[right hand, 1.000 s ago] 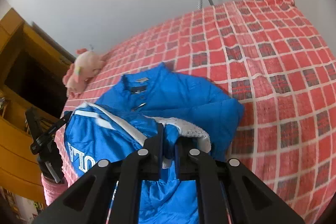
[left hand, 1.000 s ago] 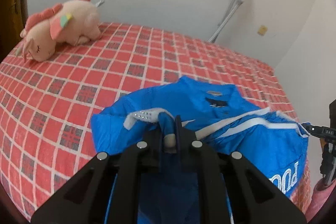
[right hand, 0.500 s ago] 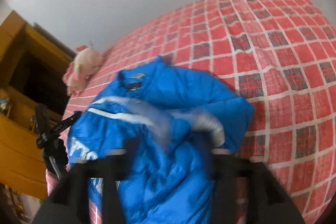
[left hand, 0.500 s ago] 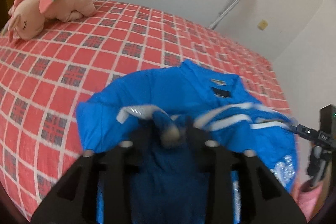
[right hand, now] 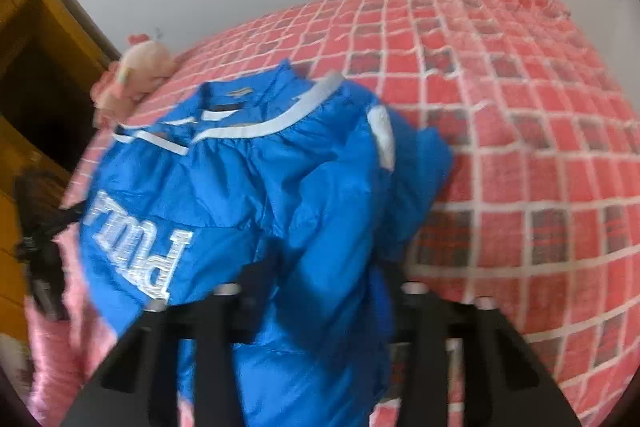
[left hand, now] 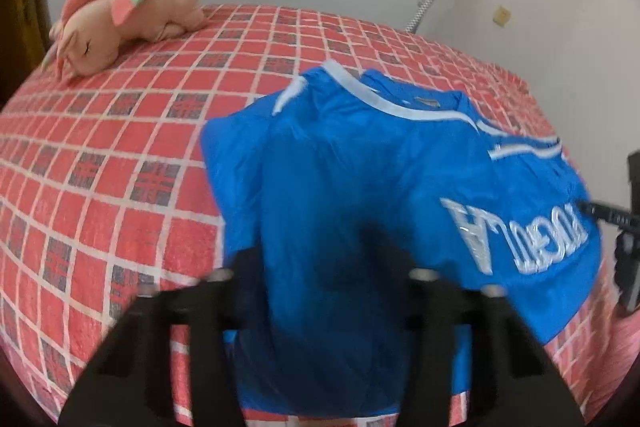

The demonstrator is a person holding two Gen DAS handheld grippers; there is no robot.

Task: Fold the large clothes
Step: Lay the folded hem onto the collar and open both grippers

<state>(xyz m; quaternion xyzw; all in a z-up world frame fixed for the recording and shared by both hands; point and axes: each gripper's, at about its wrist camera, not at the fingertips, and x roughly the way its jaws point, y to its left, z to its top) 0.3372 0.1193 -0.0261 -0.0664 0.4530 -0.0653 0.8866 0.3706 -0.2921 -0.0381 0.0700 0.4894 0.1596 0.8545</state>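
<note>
In the middle of both frames, the blue jacket (left hand: 360, 187) lies on the red bed (left hand: 120, 147), its bottom folded up to halve it. Both grippers' fingers (right hand: 248, 303) stand apart, cloth draped between.

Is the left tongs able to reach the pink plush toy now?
Probably not directly: the left tongs are wide apart with the blue padded jacket draped between them, and the pink plush toy lies across the red checked bedspread.
</note>
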